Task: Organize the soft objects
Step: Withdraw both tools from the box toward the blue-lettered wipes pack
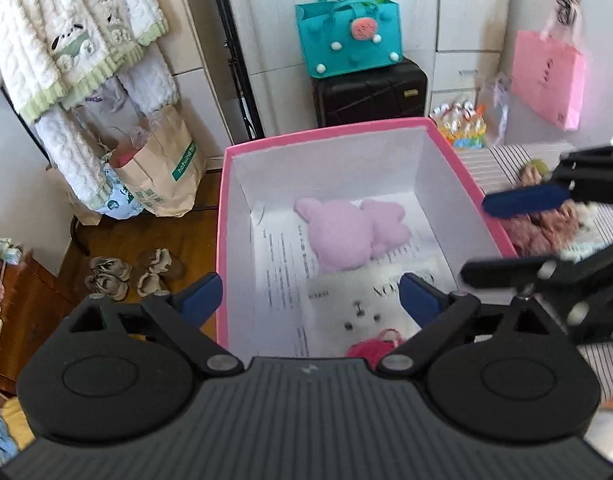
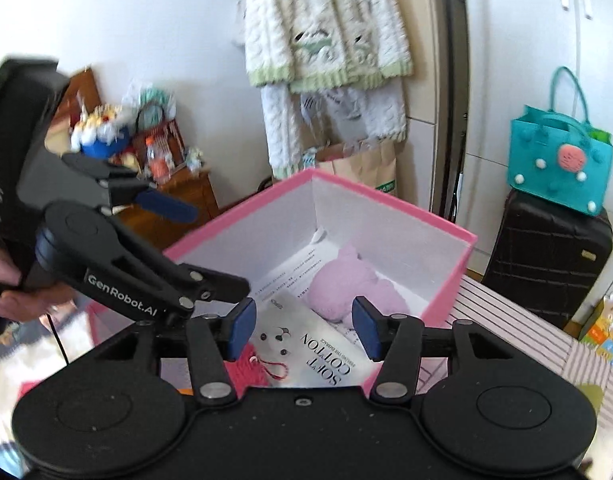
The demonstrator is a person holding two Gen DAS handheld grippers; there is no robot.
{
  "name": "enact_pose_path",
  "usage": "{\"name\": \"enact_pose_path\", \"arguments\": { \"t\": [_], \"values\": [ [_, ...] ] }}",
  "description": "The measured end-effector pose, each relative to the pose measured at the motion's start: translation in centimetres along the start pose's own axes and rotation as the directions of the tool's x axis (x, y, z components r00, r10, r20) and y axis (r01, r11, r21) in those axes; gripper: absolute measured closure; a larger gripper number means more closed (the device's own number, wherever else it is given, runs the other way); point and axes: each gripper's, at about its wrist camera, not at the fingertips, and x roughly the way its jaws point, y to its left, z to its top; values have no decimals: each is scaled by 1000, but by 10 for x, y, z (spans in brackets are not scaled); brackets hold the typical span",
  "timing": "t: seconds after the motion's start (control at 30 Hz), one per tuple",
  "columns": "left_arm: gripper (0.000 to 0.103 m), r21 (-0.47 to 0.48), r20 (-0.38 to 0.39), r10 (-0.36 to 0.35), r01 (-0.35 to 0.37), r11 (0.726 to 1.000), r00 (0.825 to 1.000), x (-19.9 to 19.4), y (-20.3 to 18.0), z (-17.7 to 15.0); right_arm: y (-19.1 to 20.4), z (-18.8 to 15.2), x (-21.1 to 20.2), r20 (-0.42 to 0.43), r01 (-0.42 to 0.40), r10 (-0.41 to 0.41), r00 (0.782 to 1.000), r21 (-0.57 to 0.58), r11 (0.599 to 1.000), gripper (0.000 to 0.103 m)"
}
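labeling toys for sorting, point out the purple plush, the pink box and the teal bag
purple plush [image 1: 342, 236], left wrist view, middle of its body
pink box [image 1: 222, 216], left wrist view, left rim
teal bag [image 2: 562, 164], right wrist view, front panel

Teal felt bag [image 1: 348, 38] sits atop black suitcase [image 1: 370, 94], pink bag [image 1: 546, 76] hangs nearby, 2 pr shoes [image 1: 134, 272] on floor.
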Motion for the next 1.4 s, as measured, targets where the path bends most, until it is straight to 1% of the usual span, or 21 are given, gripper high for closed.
{"name": "enact_pose_path", "arguments": {
  "t": [0.13, 0.17, 0.2, 0.27, 0.33, 0.4, 0.5, 0.57, 0.67, 0.77, 0.83, 0.93, 1.1, 1.13, 1.2, 1.3, 1.4],
  "values": [
    [7, 31, 75, -32, 30, 999, 997, -29, -8, -12, -4, -7, -30, 33, -3, 2, 999, 49, 999, 44],
    [7, 24, 89, -56, 54, 998, 994, -36, -8, -15, -4, -10, -36, 38, 0, -2, 999, 54, 999, 44],
    [10, 15, 102, -93, 92, 996, 990, -45, -7, -17, -2, -13, -44, 45, 10, -13, 999, 60, 998, 44],
    [12, -17, 105, -156, 159, 987, 982, -57, -3, -21, 1, -20, -59, 51, 22, -25, 998, 66, 998, 44],
    [12, -58, 107, -197, 204, 977, 975, -71, -1, -23, 4, -28, -77, 58, 20, -24, 998, 73, 997, 44],
    [12, -68, 122, -189, 198, 978, 974, -85, -3, -26, 7, -35, -94, 63, 16, -20, 998, 76, 997, 44],
    [12, -51, 159, -142, 151, 987, 977, -104, -14, -34, 13, -47, -117, 69, 32, -37, 997, 72, 997, 43],
    [10, -49, 173, -140, 150, 987, 975, -112, -18, -40, 16, -57, -132, 68, 32, -37, 997, 70, 997, 43],
    [8, -54, 183, -161, 174, 983, 970, -120, -27, -49, 19, -71, -153, 77, 40, -46, 996, 71, 997, 41],
    [8, -14, 228, -165, 173, 985, 960, -130, -44, -62, 22, -88, -172, 92, 74, -80, 992, 70, 995, 40],
    [8, 37, 260, -164, 160, 986, 952, -135, -61, -72, 24, -100, -185, 105, 100, -108, 989, 75, 992, 40],
    [8, 97, 282, -158, 135, 986, 946, -135, -85, -86, 26, -117, -199, 121, 125, -136, 983, 90, 988, 40],
    [8, 142, 323, -146, 105, 984, 935, -130, -118, -109, 30, -142, -220, 155, 179, -193, 969, 94, 979, 38],
    [8, 148, 326, -154, 110, 983, 933, -128, -126, -113, 31, -148, -223, 161, 190, -203, 966, 97, 977, 37],
    [7, 166, 309, -183, 137, 977, 933, -122, -138, -118, 30, -159, -225, 165, 203, -218, 962, 107, 973, 36],
    [7, 171, 274, -244, 203, 964, 930, -109, -154, -119, 22, -176, -224, 162, 219, -240, 957, 141, 966, 35],
    [7, 174, 257, -293, 254, 951, 921, -97, -167, -118, 12, -191, -218, 146, 241, -268, 952, 175, 954, 30]
  ]
}}
